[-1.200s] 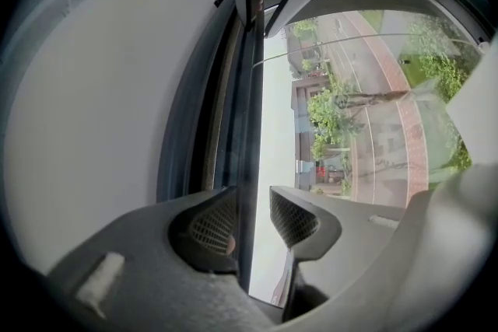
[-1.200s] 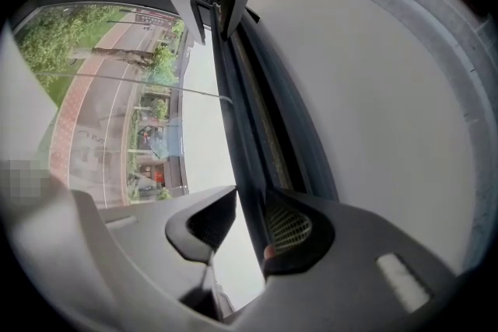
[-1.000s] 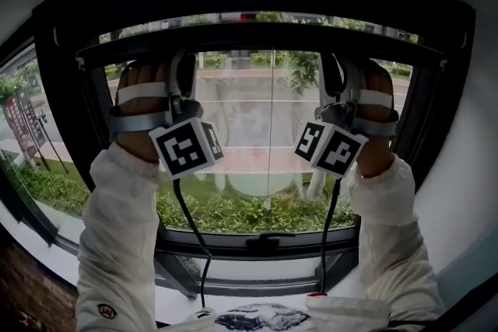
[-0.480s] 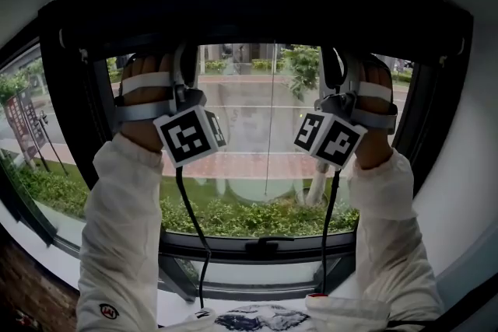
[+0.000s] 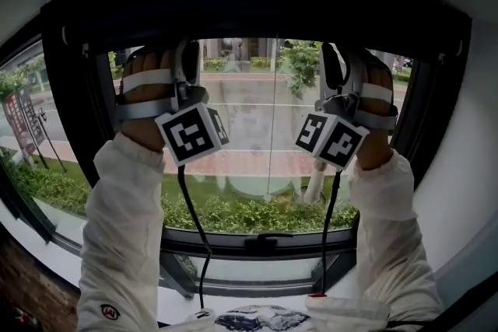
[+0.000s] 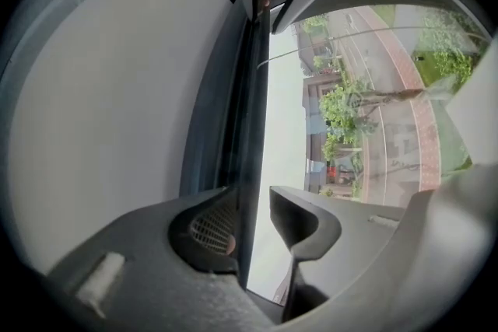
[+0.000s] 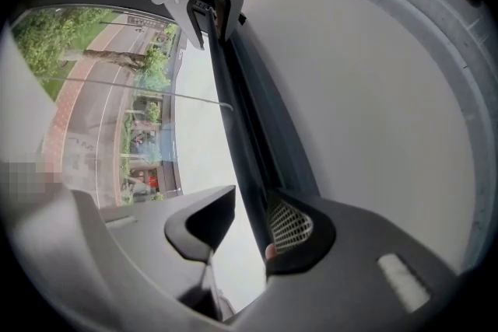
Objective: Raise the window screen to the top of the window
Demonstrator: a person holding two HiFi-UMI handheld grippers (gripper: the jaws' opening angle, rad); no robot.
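The window screen's dark bottom bar (image 5: 257, 32) lies high up against the black top frame in the head view. My left gripper (image 5: 187, 52) and right gripper (image 5: 333, 52) reach up to it, one at each side. In the left gripper view the bar (image 6: 247, 105) runs between the jaws of my left gripper (image 6: 253, 218), and the mesh pad (image 6: 212, 225) lies on it. The right gripper view shows the same bar (image 7: 237, 120) inside my right gripper (image 7: 249, 225), against its mesh pad (image 7: 289, 225). A thin strip of daylight shows beside the other jaw.
Black window frame (image 5: 70, 105) surrounds the glass, with a latch handle (image 5: 264, 242) on the lower rail. A thin cord (image 5: 270, 120) hangs down the middle. Grey ceiling (image 6: 101, 89) sits just above the bar. Black cables (image 5: 191, 221) trail from both grippers.
The screen bar has gone up: a strip of outdoors showed above it a second ago, now it meets the top frame. Both hands rose slightly with it.
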